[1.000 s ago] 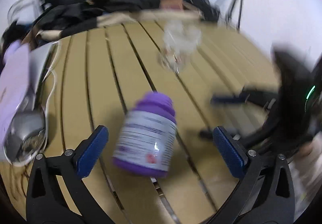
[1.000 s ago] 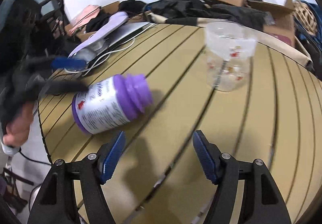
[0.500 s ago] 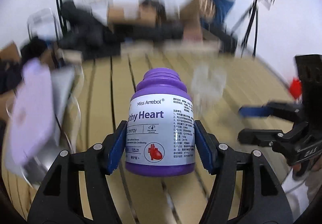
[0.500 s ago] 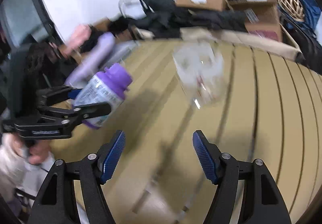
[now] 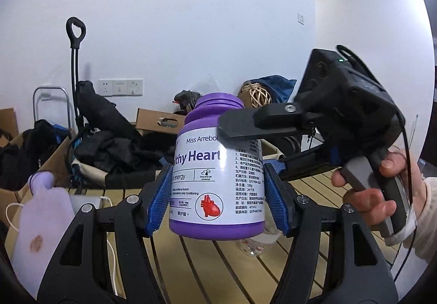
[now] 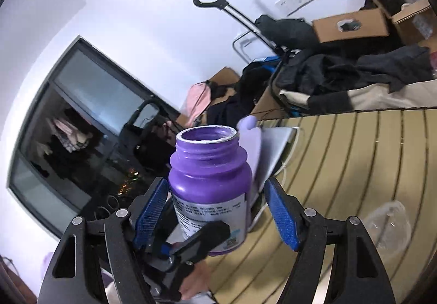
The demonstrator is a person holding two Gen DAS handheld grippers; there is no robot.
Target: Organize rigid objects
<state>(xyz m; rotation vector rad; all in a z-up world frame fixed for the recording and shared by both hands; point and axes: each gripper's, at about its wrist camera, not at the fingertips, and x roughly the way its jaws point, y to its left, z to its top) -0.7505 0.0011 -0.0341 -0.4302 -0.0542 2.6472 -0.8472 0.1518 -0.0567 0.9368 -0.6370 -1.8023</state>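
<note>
A purple bottle with a white "Healthy Heart" label (image 5: 217,183) stands upright in the air, capless, its open mouth showing in the right wrist view (image 6: 210,181). My left gripper (image 5: 217,201) is shut on its lower body, well above the slatted table (image 5: 218,271). My right gripper (image 6: 215,211) is open with the bottle's upper body between its blue pads, not touching. In the left wrist view one right finger (image 5: 256,123) crosses in front of the bottle's shoulder. A clear plastic cup (image 6: 387,224) sits on the table to the right.
A lilac flat object (image 5: 41,222) and a white cable (image 5: 109,254) lie at the table's left edge. Cardboard boxes (image 6: 352,25), dark clothes (image 6: 355,69) and a trolley handle (image 5: 76,39) crowd the far side. A dark window (image 6: 82,145) is at left.
My left gripper closed on the lying bottle, lifted it upright and raised it high. My right gripper swung in from the right and now straddles the bottle's top.
</note>
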